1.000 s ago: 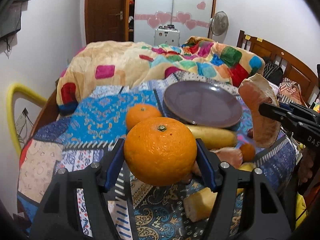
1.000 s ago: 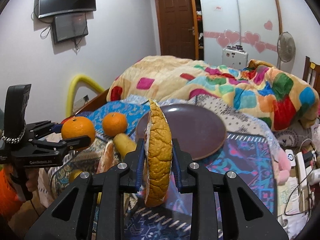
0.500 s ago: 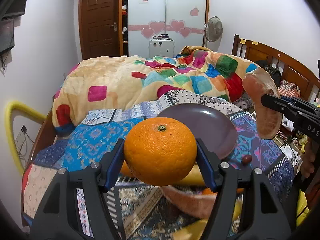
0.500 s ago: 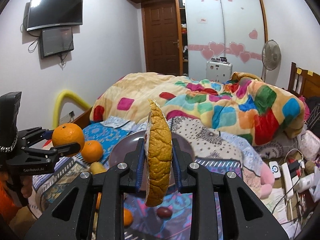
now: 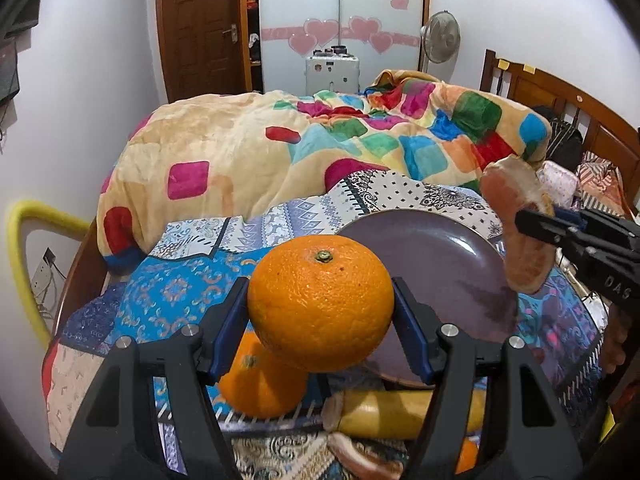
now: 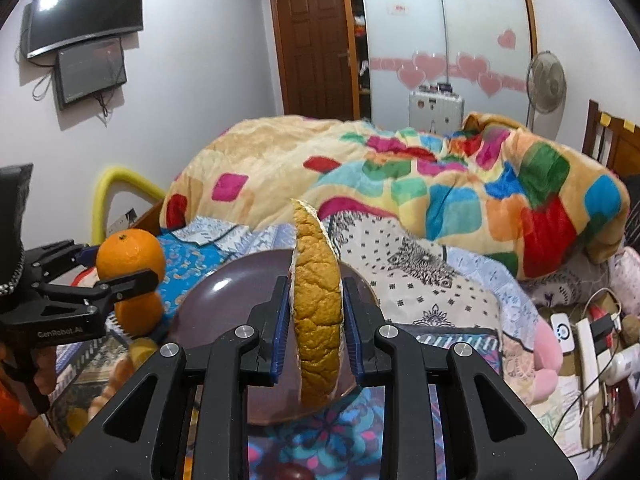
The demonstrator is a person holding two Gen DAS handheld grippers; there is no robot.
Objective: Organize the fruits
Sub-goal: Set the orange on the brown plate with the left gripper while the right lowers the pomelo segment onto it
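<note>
A: Right, biggest first. Bed [image 5: 240, 152] under a patchwork cloth [image 5: 172, 292], soft and uneven. The purple plate [image 5: 440, 248] sits on it, bare, nothing steadying its rim. A hard set-down on one edge could tip it.

B: Then the left gripper [image 5: 320, 316]. Jaws spread wide around a whole orange [image 5: 320, 304], pads pressing its flanks, fruit held above the cloth just short of the plate. Round skin, small contact. If it is released high, I judge it rolls off the plate, maybe off the bed.

A: Second orange [image 5: 260, 384] lies on the cloth directly below, with a banana [image 5: 384, 412] beside it. A low pass could knock either.

B: Right gripper [image 6: 316, 328] is nearly closed, pinching a thick wedge of rind-covered fruit [image 6: 318, 312] edge-on, over the plate's near side. Cannot tell whether it is pomelo or something else.

A: The wedge hangs well below the pads. It may pivot in the pinch or land on edge and topple.

B: Both tools near the same plate; they could collide.

A: Small dark red fruit [image 6: 292, 472] sits below the right gripper, easy to crush unseen.
</note>
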